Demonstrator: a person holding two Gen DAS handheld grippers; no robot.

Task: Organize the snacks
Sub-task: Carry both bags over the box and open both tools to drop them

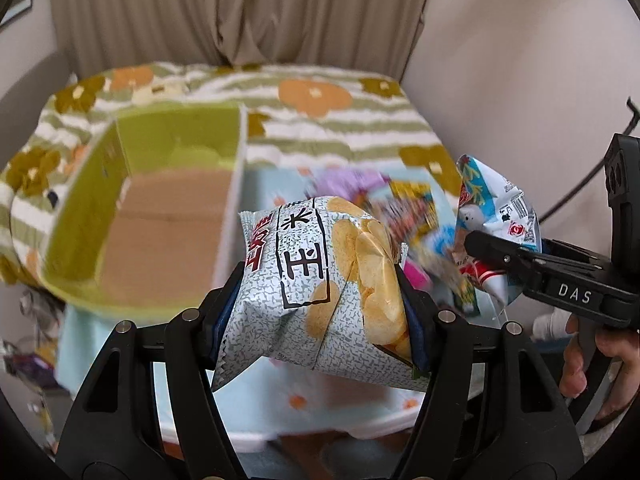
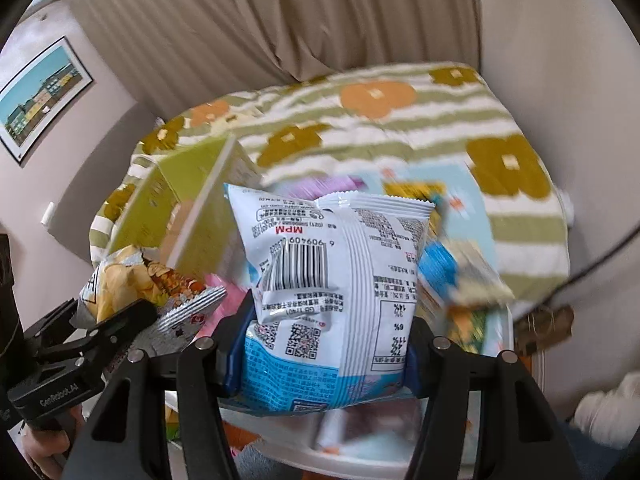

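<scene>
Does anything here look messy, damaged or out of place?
Nothing looks torn or spilled. Loose snack packets lie jumbled beside the green box, which appears empty. The left gripper pinches a chip bag, creasing it; the right gripper holds a blue-and-white packet.

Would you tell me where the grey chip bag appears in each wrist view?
Left wrist: the chip bag sits centre, clamped in the left gripper.
Right wrist: chip bag at left edge.
Shared landmark: green box.
</scene>
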